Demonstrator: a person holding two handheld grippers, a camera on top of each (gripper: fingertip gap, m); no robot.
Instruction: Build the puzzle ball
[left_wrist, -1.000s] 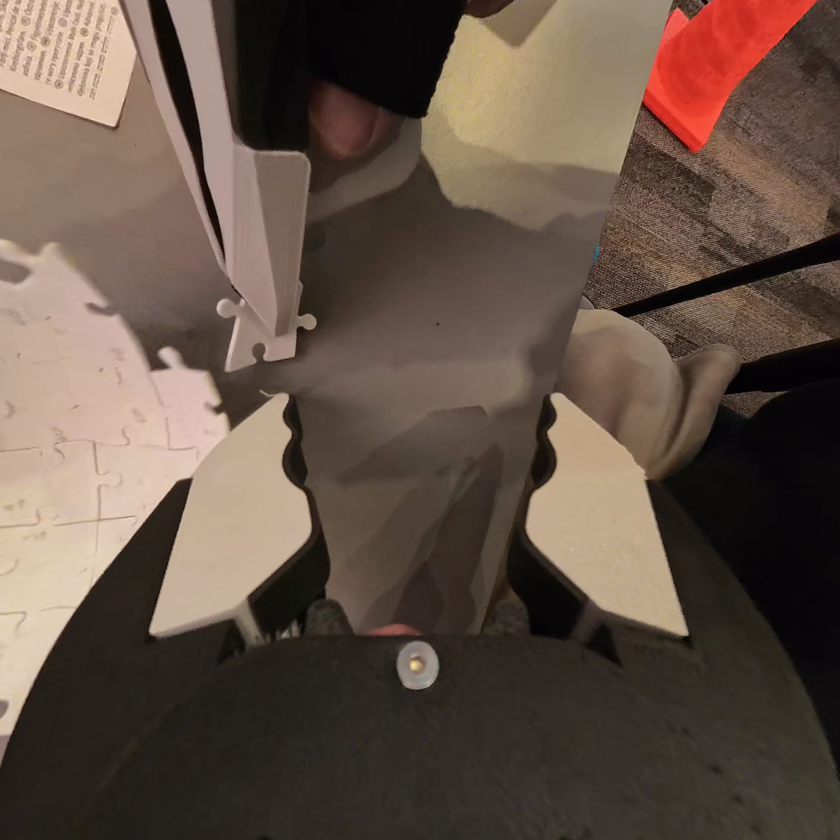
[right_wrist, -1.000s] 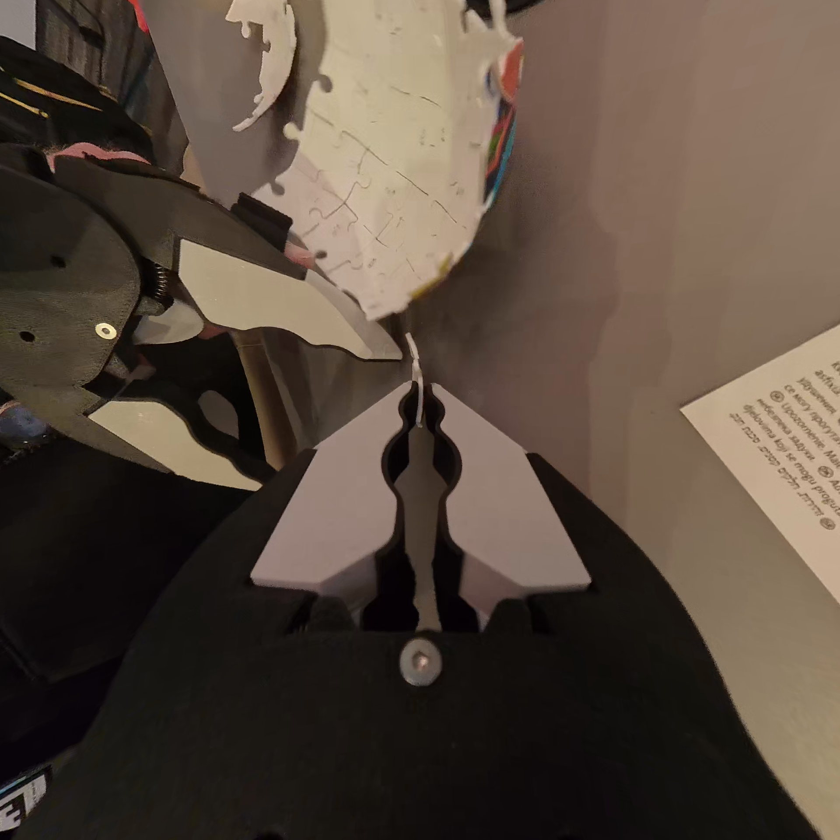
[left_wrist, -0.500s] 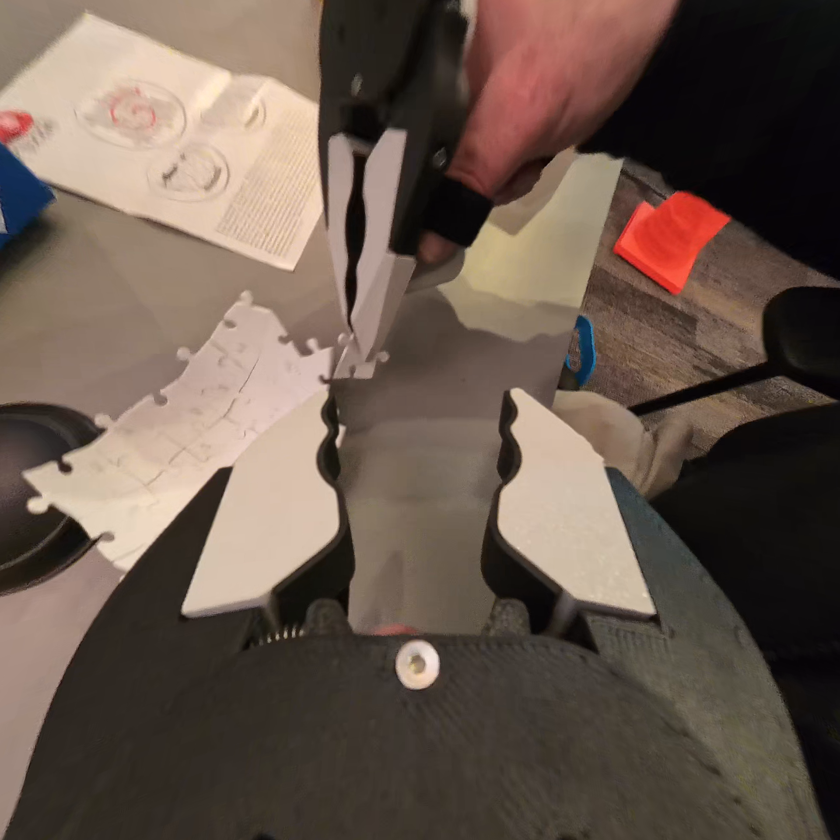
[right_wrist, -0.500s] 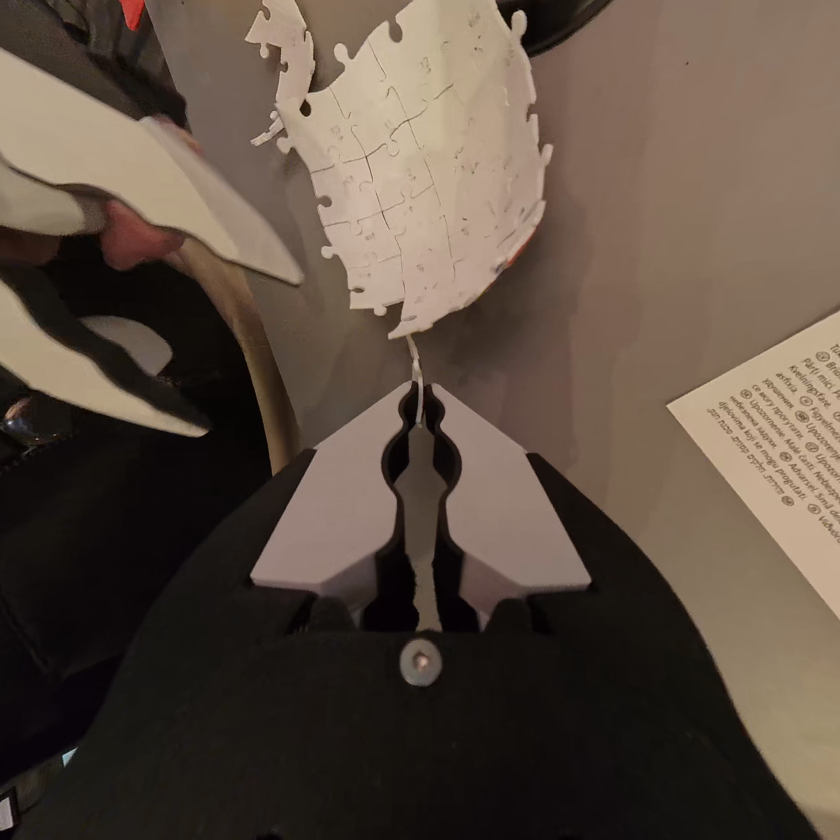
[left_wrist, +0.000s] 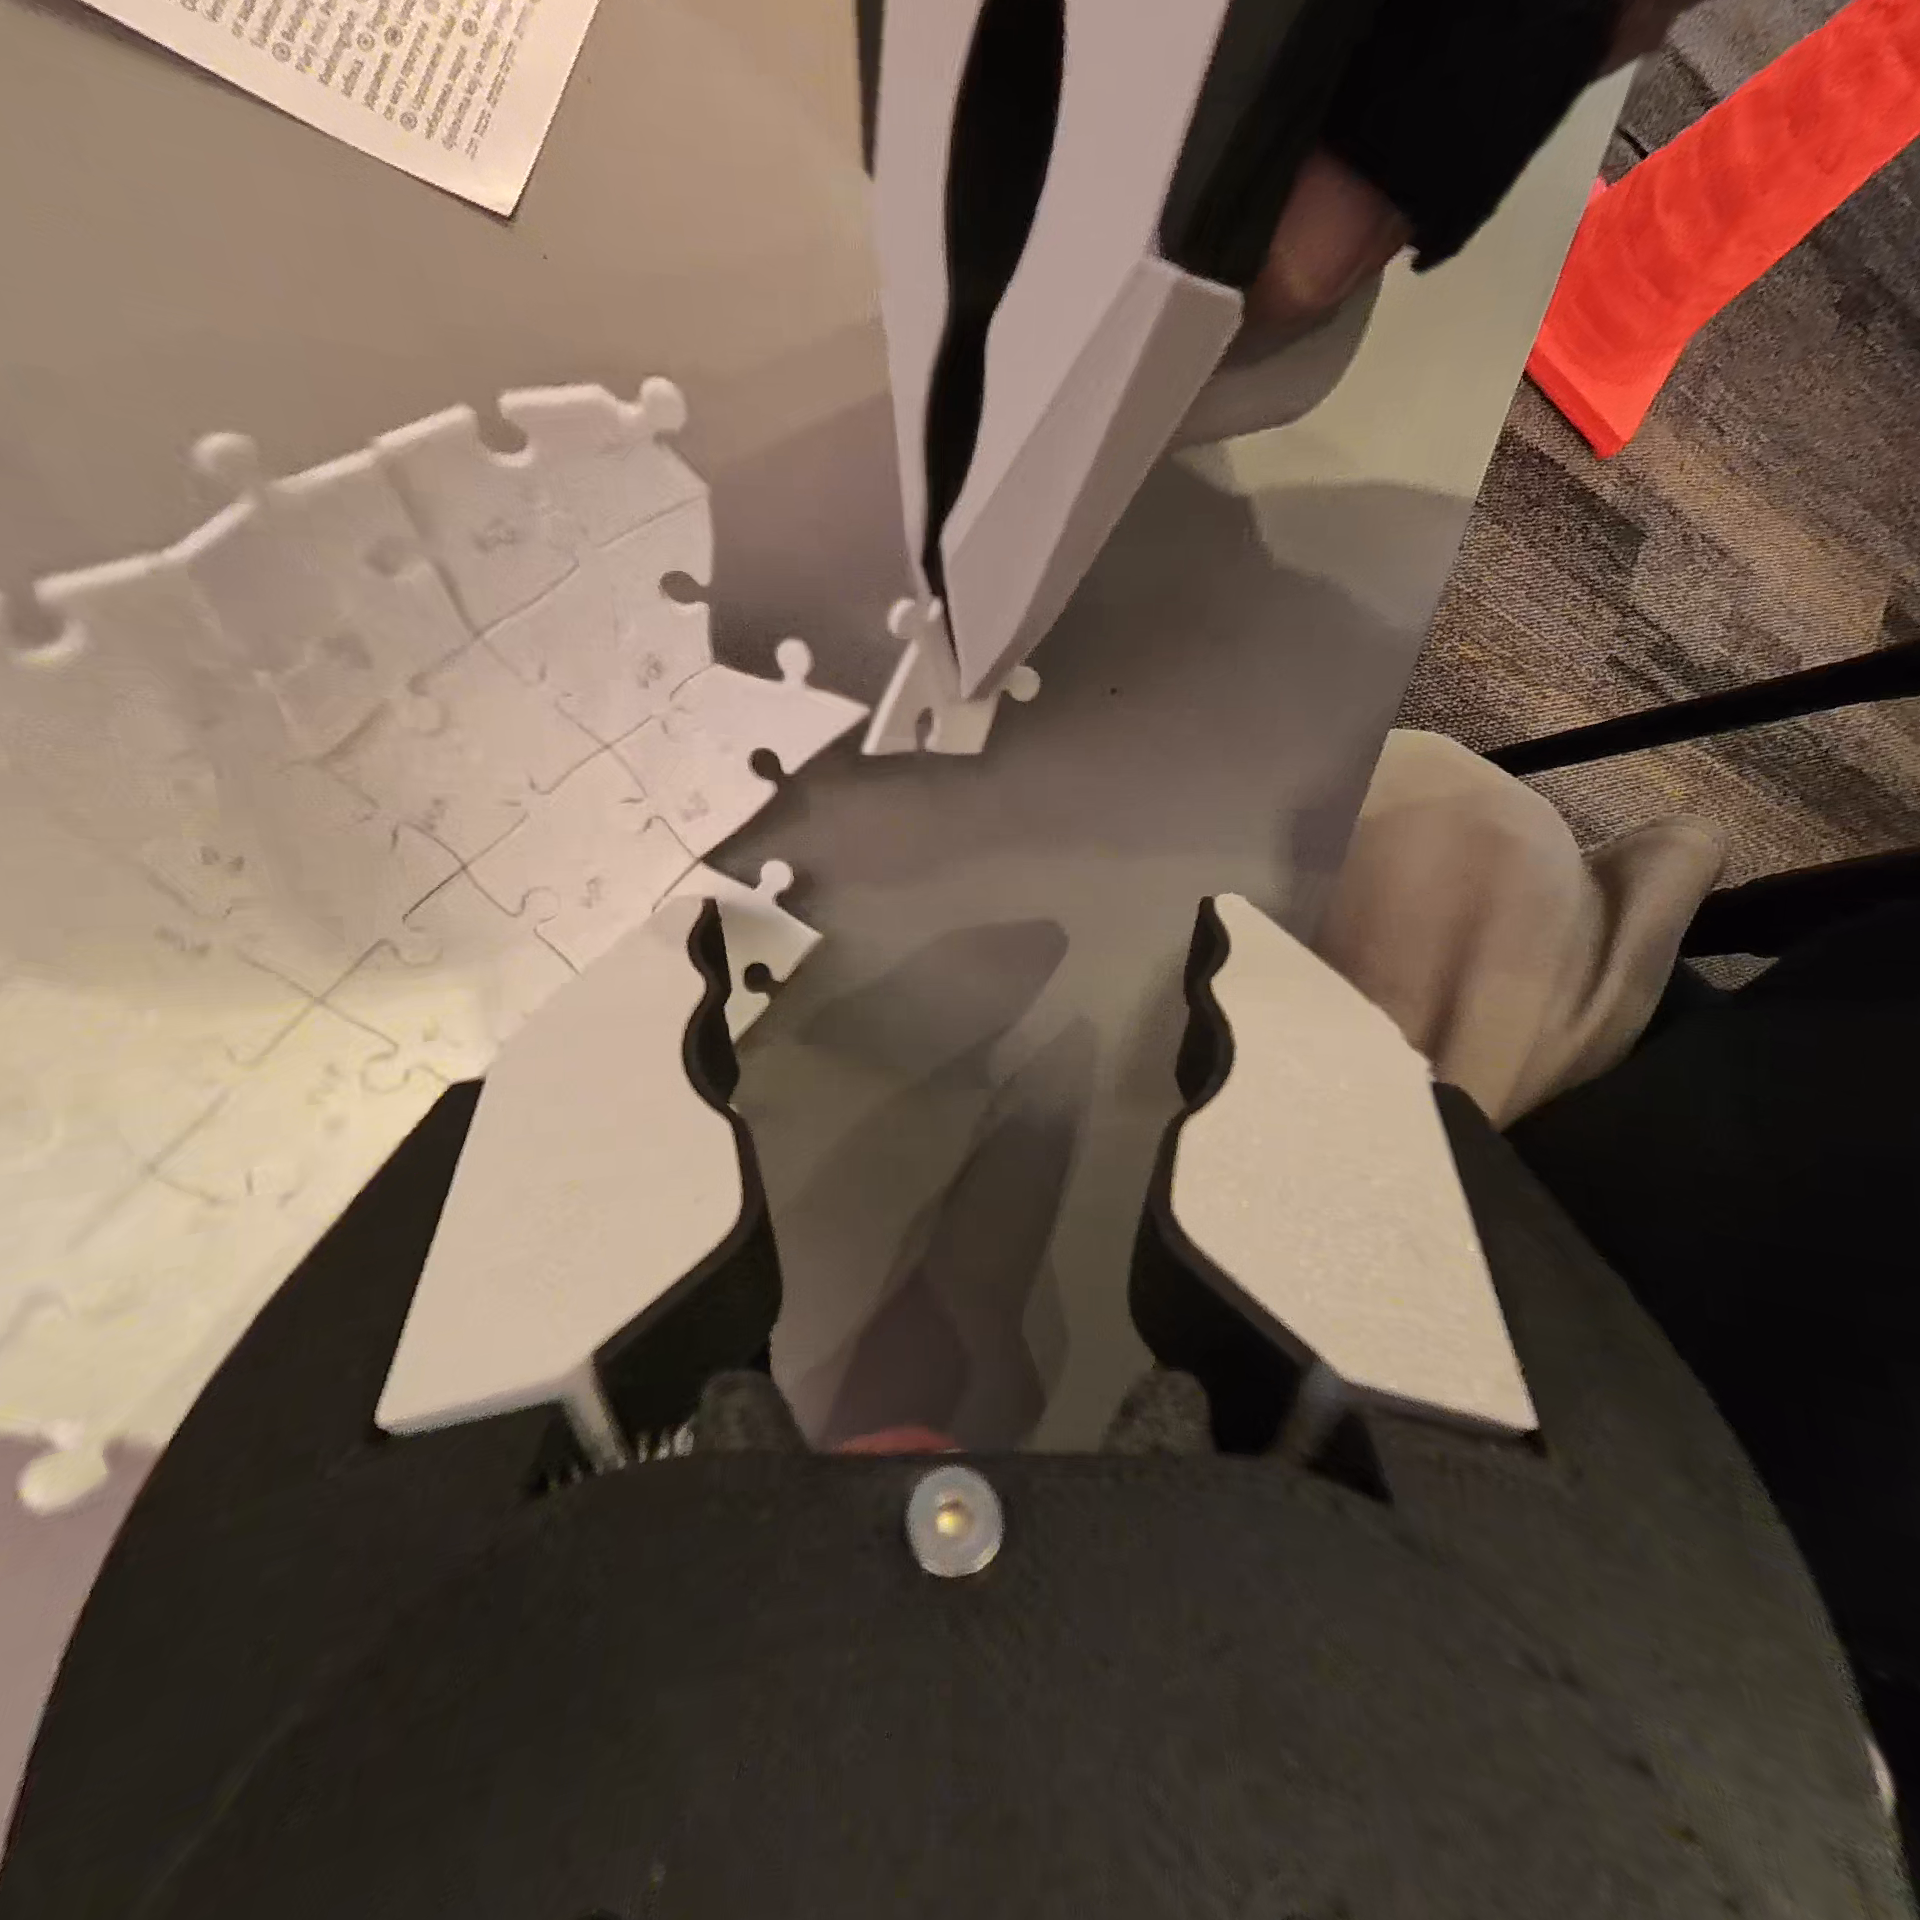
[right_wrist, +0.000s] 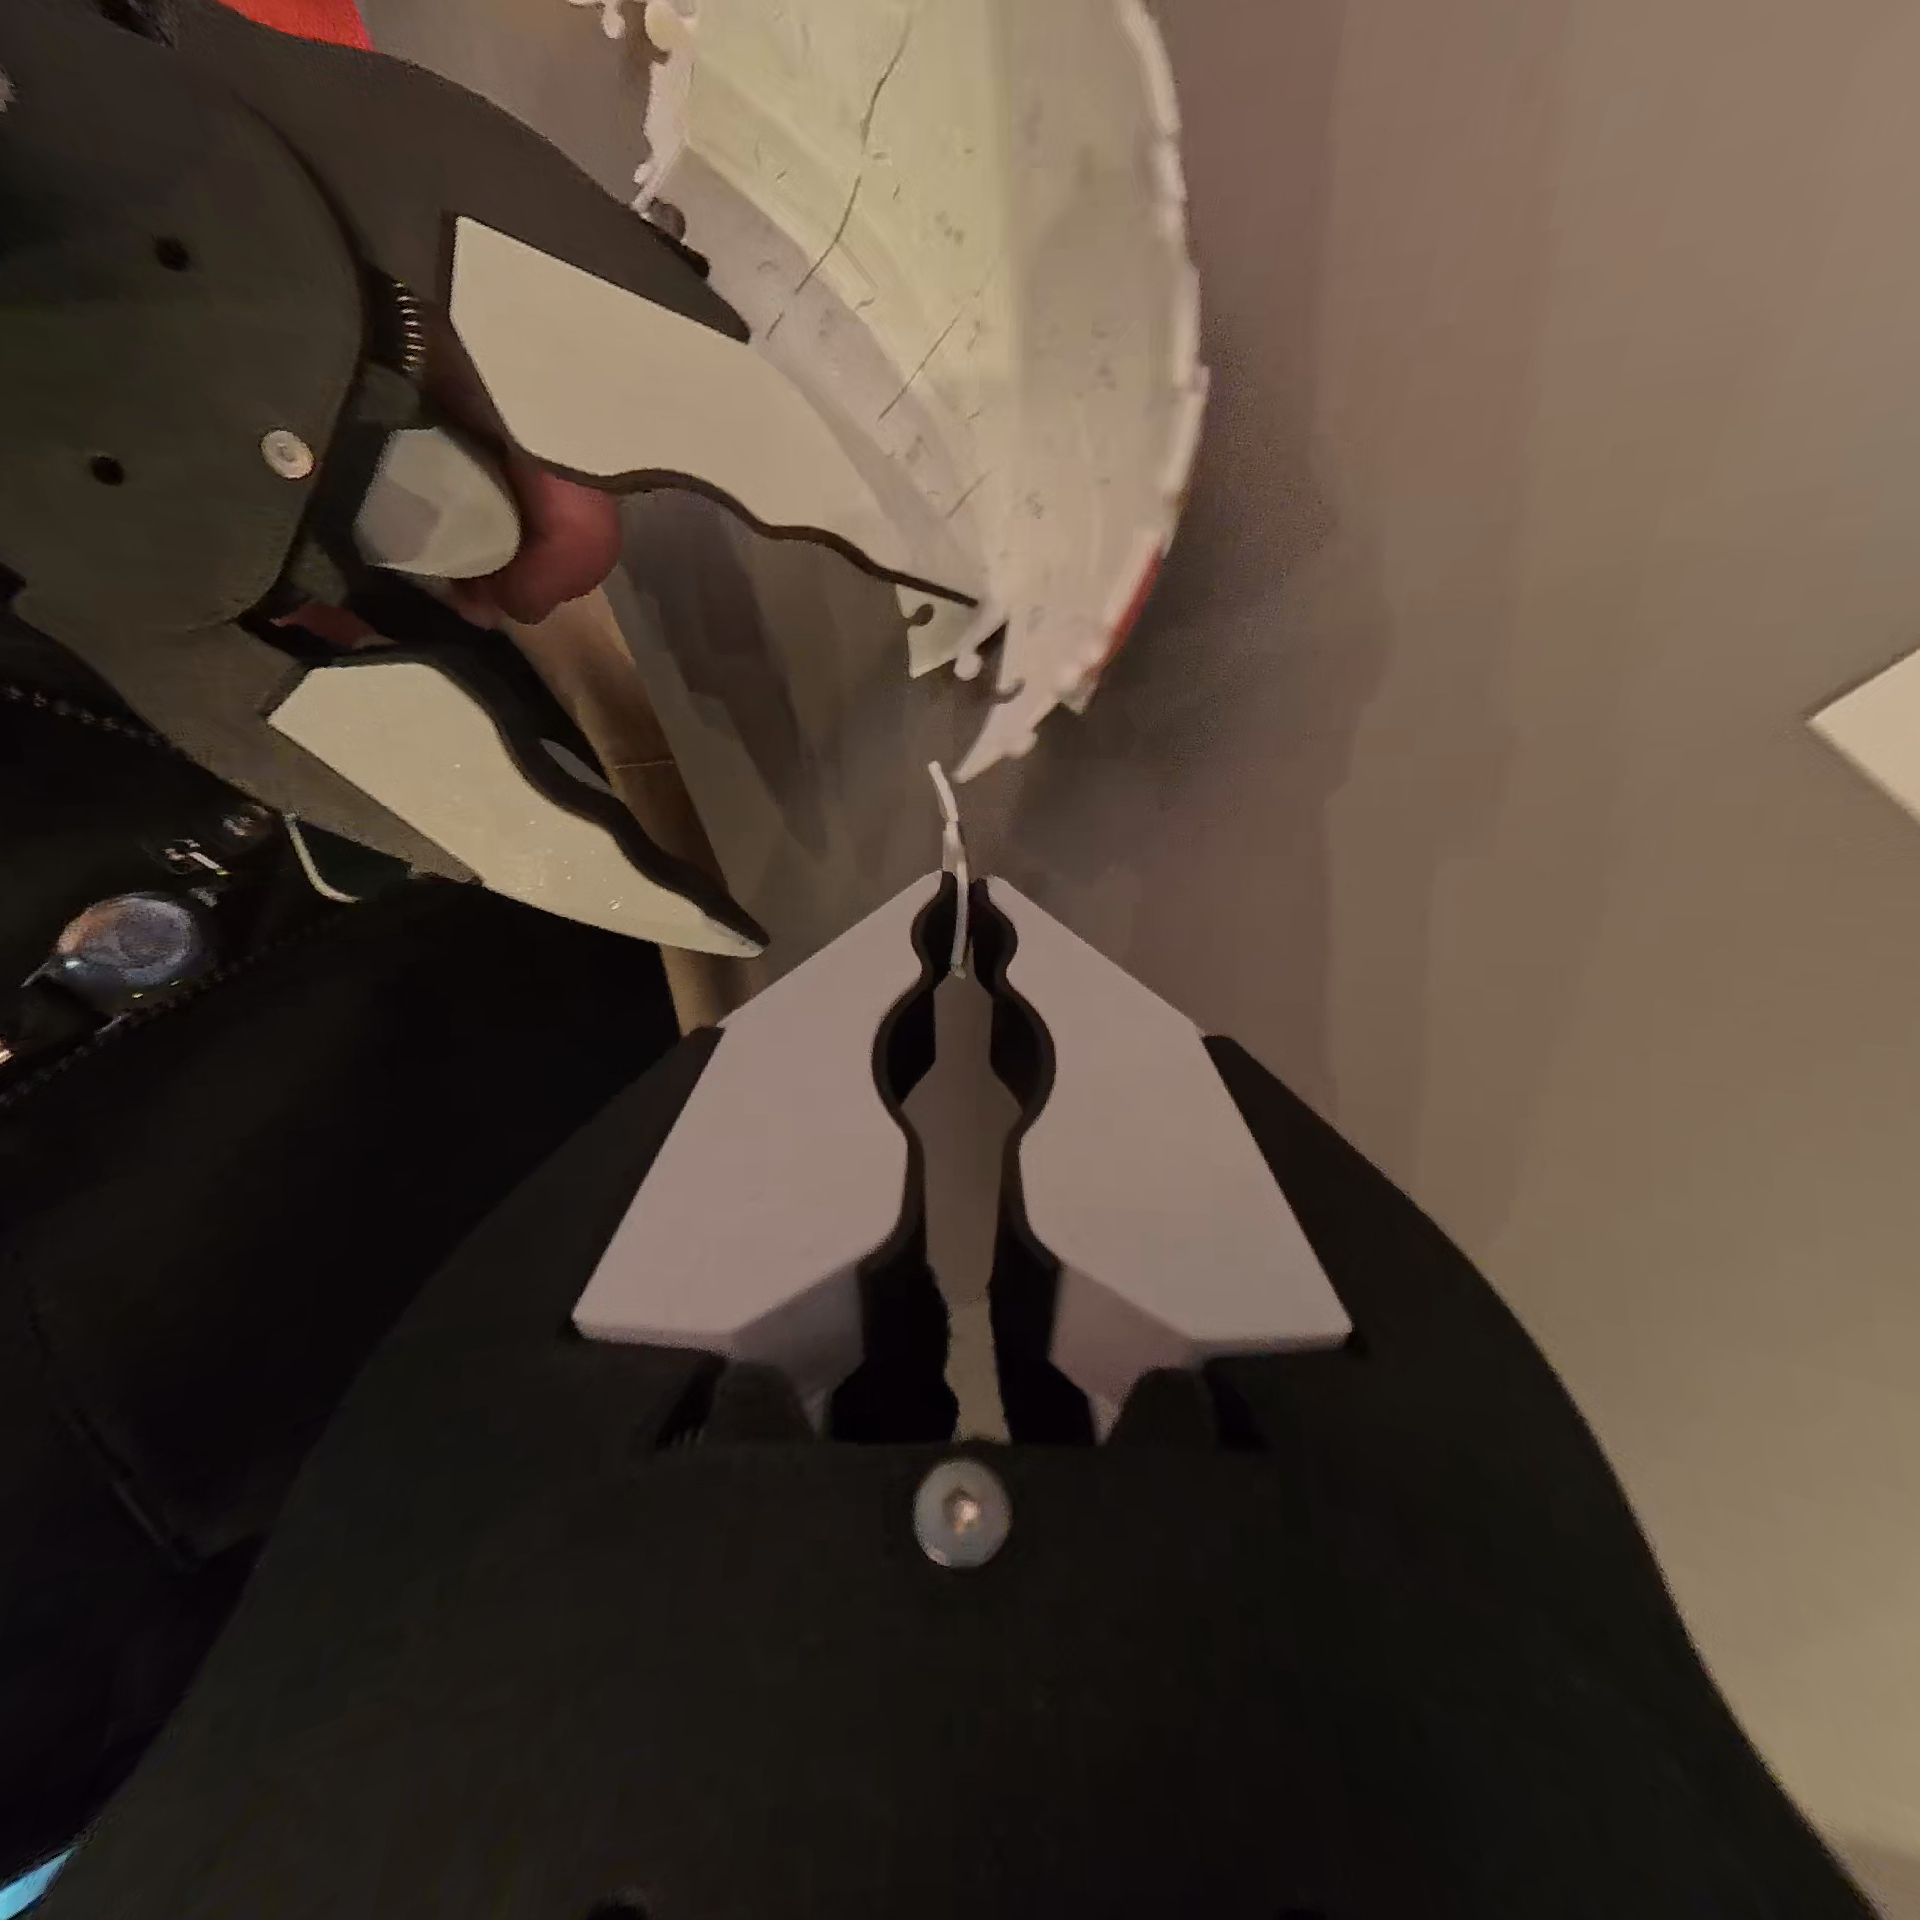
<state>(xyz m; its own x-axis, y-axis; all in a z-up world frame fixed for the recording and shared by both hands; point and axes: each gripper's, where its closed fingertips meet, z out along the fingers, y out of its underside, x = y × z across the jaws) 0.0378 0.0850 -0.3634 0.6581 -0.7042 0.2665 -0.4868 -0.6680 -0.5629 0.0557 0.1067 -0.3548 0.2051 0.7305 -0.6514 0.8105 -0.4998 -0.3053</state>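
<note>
Pinching a puzzle piece (right_wrist: 951, 831), right claw (right_wrist: 961, 883); left claw (left_wrist: 956, 935) gapes empty.

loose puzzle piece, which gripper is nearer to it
Right. The right gripper is shut on the loose puzzle piece, beside the assembled shell. The left gripper is open, empty and apart from the piece.

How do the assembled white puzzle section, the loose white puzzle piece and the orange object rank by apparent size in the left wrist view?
1. Assembled white puzzle section, largest, though nearest.
2. Orange object, cropped.
3. Loose white puzzle piece, smallest.
</note>
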